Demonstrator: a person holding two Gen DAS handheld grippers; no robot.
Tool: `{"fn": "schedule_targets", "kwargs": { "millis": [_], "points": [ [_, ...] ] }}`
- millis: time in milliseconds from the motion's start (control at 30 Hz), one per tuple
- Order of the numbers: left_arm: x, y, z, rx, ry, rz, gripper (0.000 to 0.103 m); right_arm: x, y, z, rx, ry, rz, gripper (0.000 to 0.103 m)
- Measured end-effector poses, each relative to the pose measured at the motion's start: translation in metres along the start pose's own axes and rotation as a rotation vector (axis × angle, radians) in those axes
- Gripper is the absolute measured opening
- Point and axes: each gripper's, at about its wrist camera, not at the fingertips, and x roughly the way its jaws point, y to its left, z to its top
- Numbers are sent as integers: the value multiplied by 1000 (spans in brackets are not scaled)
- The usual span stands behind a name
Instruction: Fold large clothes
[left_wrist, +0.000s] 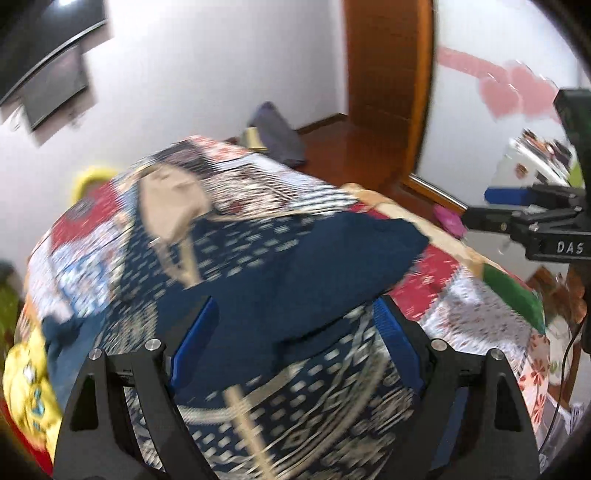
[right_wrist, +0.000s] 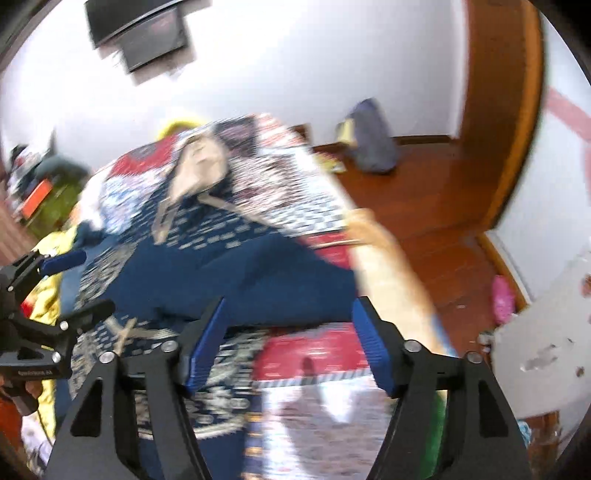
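You are working over the bed (left_wrist: 443, 273), whose patchwork cover is carrying the navy patterned garment (left_wrist: 258, 258) spread flat, so its panels can be turned over each other. A plain navy flap is lying across its middle, reaching toward 3 o'clock, probably a fold already laid. Your left gripper (left_wrist: 291, 332) is hovering wide and empty above it; your right gripper (right_wrist: 288, 343) is hanging parted, holding nothing.
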Motion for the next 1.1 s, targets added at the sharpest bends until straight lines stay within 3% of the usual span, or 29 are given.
{"fn": "schedule_targets", "kwargs": {
  "millis": [200,367,467,567,633,700,767,867,967,1100],
  "points": [
    [55,-64,24,143,62,-69,86,14,-47,-16,32,29,-136,68],
    [115,-107,26,245,156,-71,85,30,-61,-30,33,82,-148,68],
    [146,-121,23,280,202,-54,67,30,-68,-36,29,95,-147,69],
    [163,-124,24,282,190,-54,65,35,-67,-36,33,105,-138,69],
    [165,-119,28,245,190,-76,58,30,-71,-40,34,104,-125,69],
    [168,-110,34,203,204,-104,28,30,-70,-40,34,102,-115,69],
    [169,-105,38,173,208,-102,12,30,-65,-40,34,98,-108,69],
    [153,-78,45,47,182,-134,10,28,-57,-39,28,89,-95,69],
    [116,-37,55,-92,91,-186,9,28,-46,-37,14,81,-80,69],
    [63,20,59,-226,-20,-180,9,35,-28,-29,-2,89,-59,68]
  ]
}}
